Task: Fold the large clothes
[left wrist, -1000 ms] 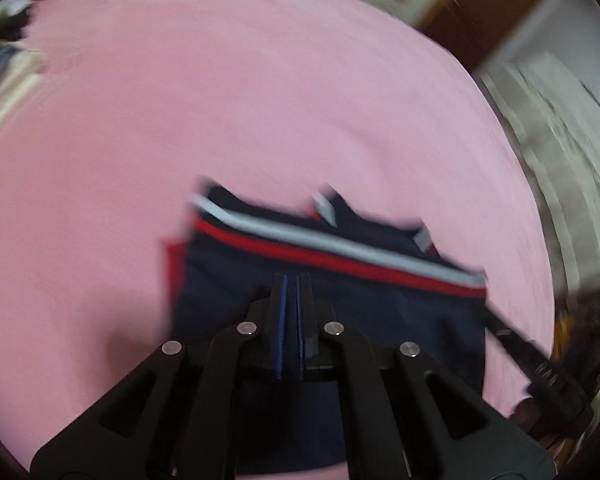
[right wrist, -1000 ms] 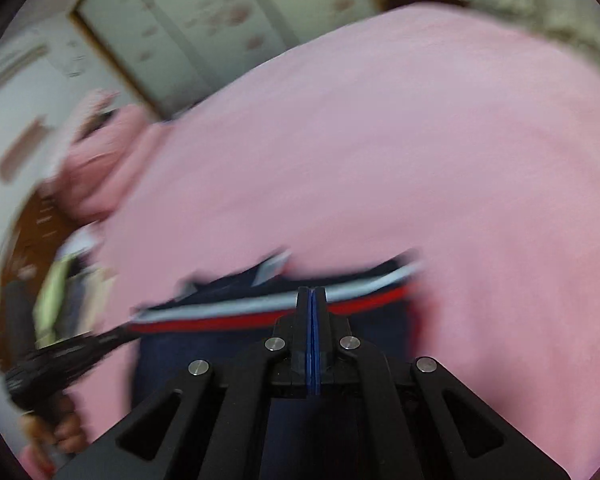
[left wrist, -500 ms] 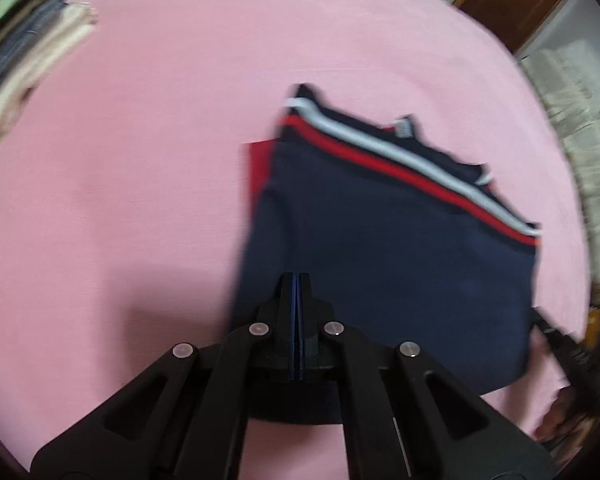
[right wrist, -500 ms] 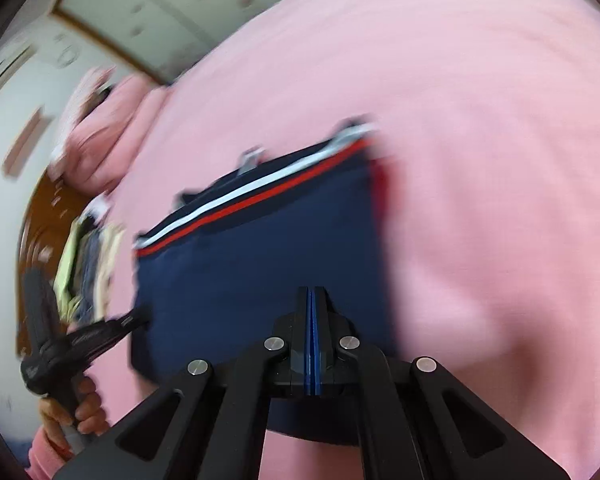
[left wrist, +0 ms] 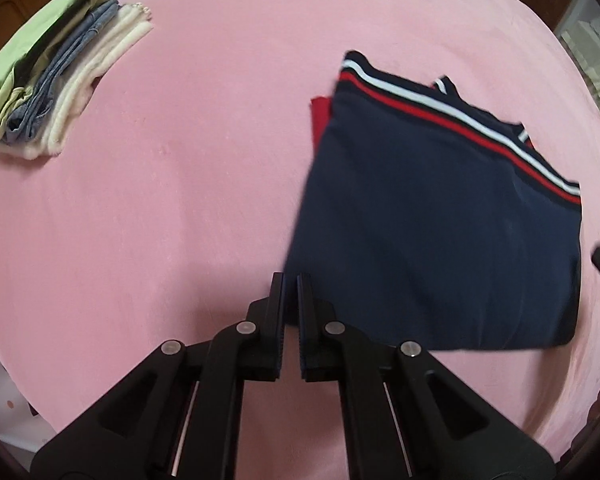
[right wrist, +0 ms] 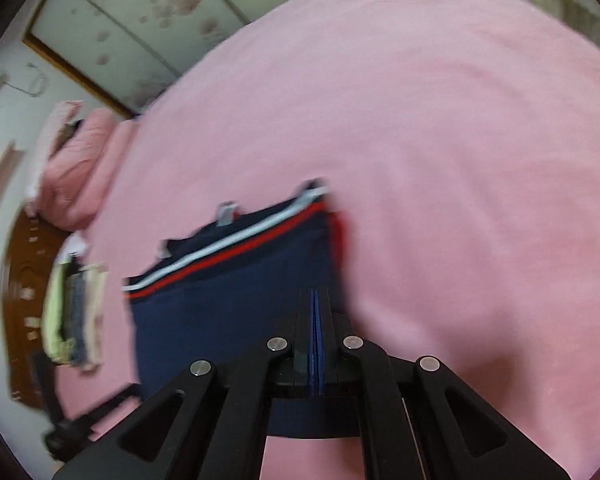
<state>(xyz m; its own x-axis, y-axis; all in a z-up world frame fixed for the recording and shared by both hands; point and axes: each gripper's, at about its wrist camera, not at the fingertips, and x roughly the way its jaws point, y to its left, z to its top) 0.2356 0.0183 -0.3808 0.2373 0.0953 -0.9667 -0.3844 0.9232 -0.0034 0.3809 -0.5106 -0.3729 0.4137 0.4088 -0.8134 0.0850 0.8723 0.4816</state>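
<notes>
A folded navy garment (left wrist: 432, 216) with a red and white stripe lies flat on the pink bed cover (left wrist: 200, 152); a red layer shows at its left edge. My left gripper (left wrist: 291, 284) is slightly open and empty, just off the garment's near left corner. My right gripper (right wrist: 315, 300) is shut over the garment's near right part (right wrist: 236, 300); whether it pinches the cloth I cannot tell.
A stack of folded clothes (left wrist: 56, 68), green, denim and cream, lies at the bed's far left and shows blurred in the right wrist view (right wrist: 74, 312). Pink pillows (right wrist: 76, 168) and a wooden headboard (right wrist: 16, 300) are beyond. The other gripper's handle (right wrist: 72, 420) is at lower left.
The garment went from held up and folded over to lying flat. My left gripper let go, opened slightly and drew back left. The right gripper stays shut.
</notes>
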